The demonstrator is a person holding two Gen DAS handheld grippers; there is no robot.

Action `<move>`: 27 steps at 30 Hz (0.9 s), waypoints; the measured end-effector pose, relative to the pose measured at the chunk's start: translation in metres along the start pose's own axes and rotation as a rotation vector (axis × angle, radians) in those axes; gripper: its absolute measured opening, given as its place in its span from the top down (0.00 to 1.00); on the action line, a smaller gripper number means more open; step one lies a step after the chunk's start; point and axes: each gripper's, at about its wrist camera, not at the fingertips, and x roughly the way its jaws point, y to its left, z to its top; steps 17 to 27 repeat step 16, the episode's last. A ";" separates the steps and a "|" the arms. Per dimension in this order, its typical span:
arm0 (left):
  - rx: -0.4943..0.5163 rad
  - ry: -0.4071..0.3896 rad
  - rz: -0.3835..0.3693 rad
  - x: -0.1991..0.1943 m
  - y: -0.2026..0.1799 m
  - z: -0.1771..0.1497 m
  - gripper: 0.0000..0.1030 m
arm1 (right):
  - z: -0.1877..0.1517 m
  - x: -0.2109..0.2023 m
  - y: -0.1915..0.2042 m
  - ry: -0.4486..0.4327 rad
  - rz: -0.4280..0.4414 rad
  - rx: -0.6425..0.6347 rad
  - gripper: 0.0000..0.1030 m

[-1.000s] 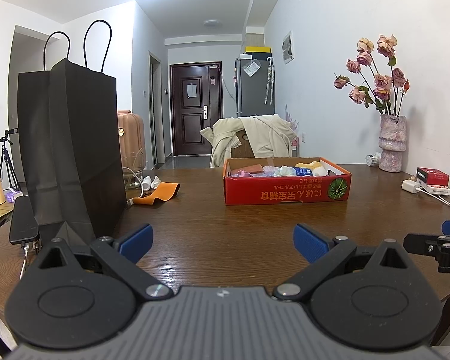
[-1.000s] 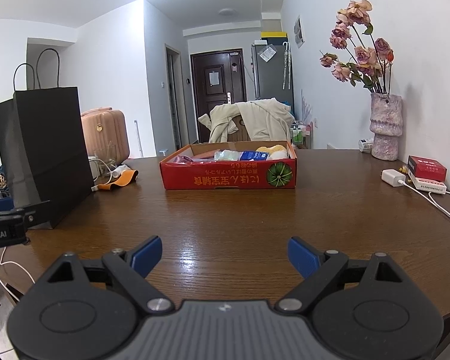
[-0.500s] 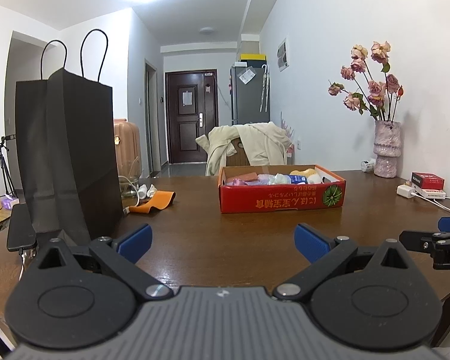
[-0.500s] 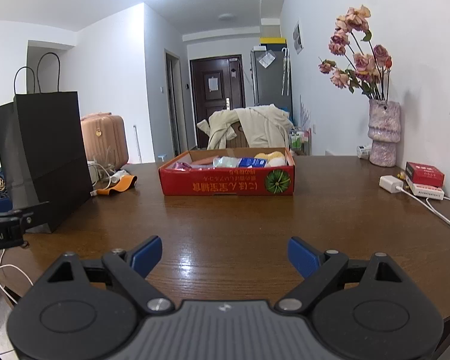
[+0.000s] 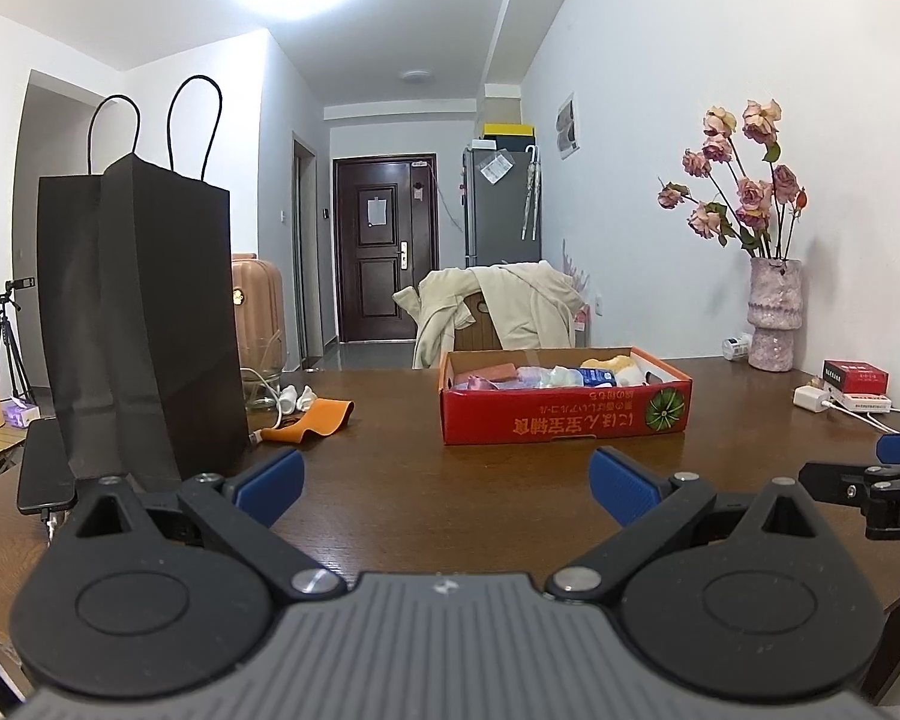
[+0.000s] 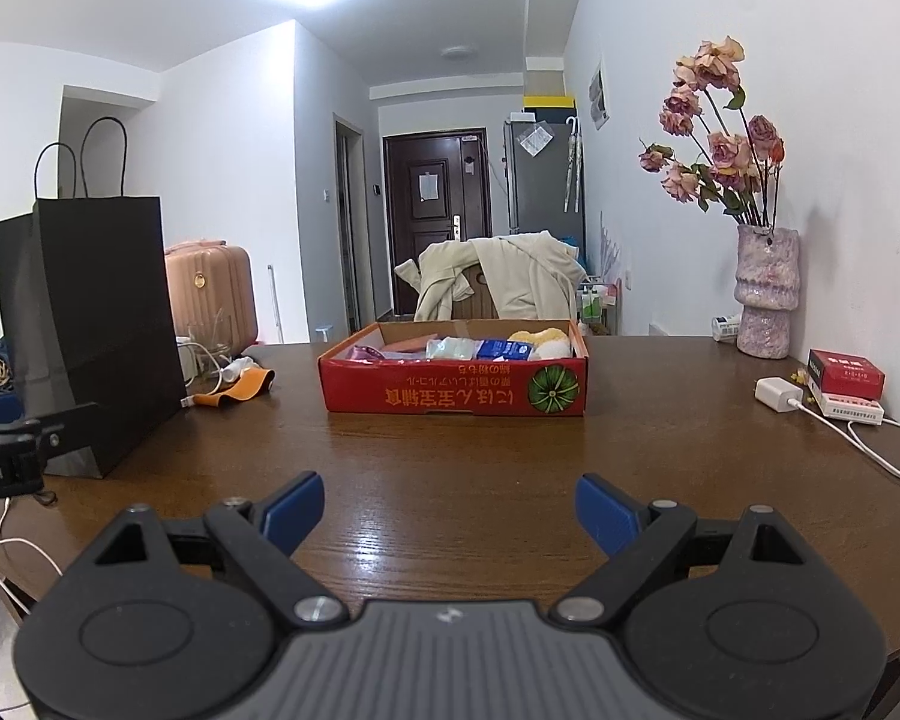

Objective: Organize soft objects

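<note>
Gaping blue fingers (image 6: 294, 507) (glossy table (image 6: 450, 456))

Left gripper (image 5: 444, 489) and right gripper (image 6: 449, 507) level, jaws wide apart, empty.

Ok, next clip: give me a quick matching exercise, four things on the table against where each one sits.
Things:
1. black bag
2. red box
3. vase
4. orange cloth

Places:
A. far right, by the wall
B. middle of the table
C. left edge, upright
D. lying flat between bag and box

Pairs: 1-C, 2-B, 3-A, 4-D
</note>
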 end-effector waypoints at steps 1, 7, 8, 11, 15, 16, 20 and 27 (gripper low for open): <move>0.000 -0.001 -0.001 0.000 0.000 0.000 0.00 | 0.000 0.000 0.000 0.000 0.000 0.000 0.12; 0.002 -0.009 0.001 -0.001 0.000 0.002 0.00 | 0.001 -0.001 0.000 -0.004 -0.001 -0.001 0.12; 0.001 -0.008 0.001 -0.002 0.000 0.002 0.00 | 0.001 -0.001 0.000 -0.005 -0.001 0.000 0.12; 0.002 -0.010 0.002 -0.002 0.000 0.002 0.00 | 0.001 0.000 -0.001 -0.003 -0.002 0.002 0.12; 0.004 -0.010 -0.006 -0.001 0.000 0.001 0.00 | 0.001 0.000 -0.001 -0.002 -0.001 0.002 0.12; 0.007 -0.012 -0.007 -0.001 -0.001 0.001 0.00 | 0.001 0.000 -0.002 -0.001 0.000 0.003 0.12; 0.007 -0.012 -0.007 -0.001 -0.001 0.001 0.00 | 0.001 0.000 -0.002 -0.001 0.000 0.003 0.12; 0.007 -0.012 -0.007 -0.001 -0.001 0.001 0.00 | 0.001 0.000 -0.002 -0.001 0.000 0.003 0.12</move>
